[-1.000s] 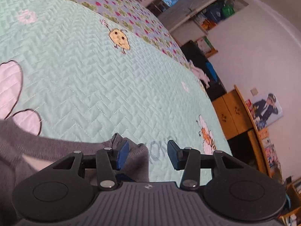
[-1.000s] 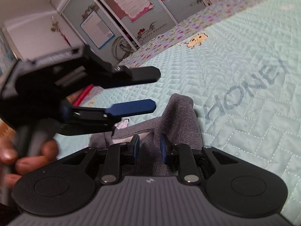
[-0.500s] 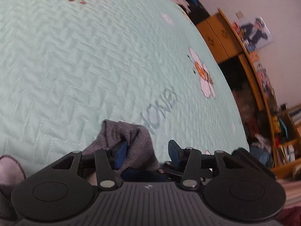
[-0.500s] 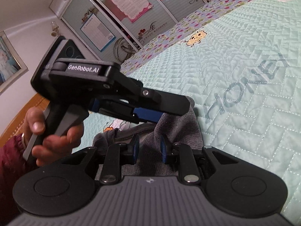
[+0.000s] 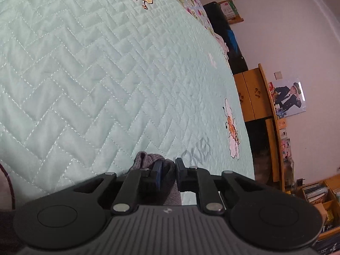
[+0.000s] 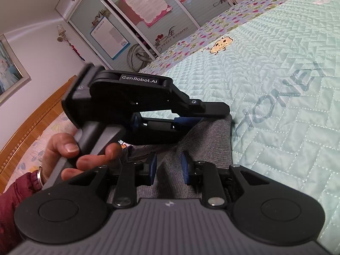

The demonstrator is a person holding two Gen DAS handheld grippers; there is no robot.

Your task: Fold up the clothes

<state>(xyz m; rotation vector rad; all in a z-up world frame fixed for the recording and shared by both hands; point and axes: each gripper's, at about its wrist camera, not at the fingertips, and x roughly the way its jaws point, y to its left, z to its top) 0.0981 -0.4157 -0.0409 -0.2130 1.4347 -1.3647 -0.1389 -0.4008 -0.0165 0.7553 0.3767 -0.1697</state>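
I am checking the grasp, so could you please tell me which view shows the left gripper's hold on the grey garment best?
The right wrist view: it shows the left gripper side-on, closing over the grey garment on the quilt. The left wrist view shows only a bunched tip of cloth between the narrow jaws.

Mint quilted bedspread (image 5: 102, 68) stitched with HONEY lettering (image 6: 282, 93), pale wall (image 5: 297, 31) bearing a poster (image 5: 290, 99), orange wooden cabinet (image 5: 252, 95), sliding wardrobe doors (image 6: 136, 19) with pink notices, wooden headboard (image 6: 36, 125)

A mint quilt (image 5: 102, 80) covers the bed, a wooden cabinet (image 5: 252, 95) beside it, a poster (image 5: 290, 97) on the wall.
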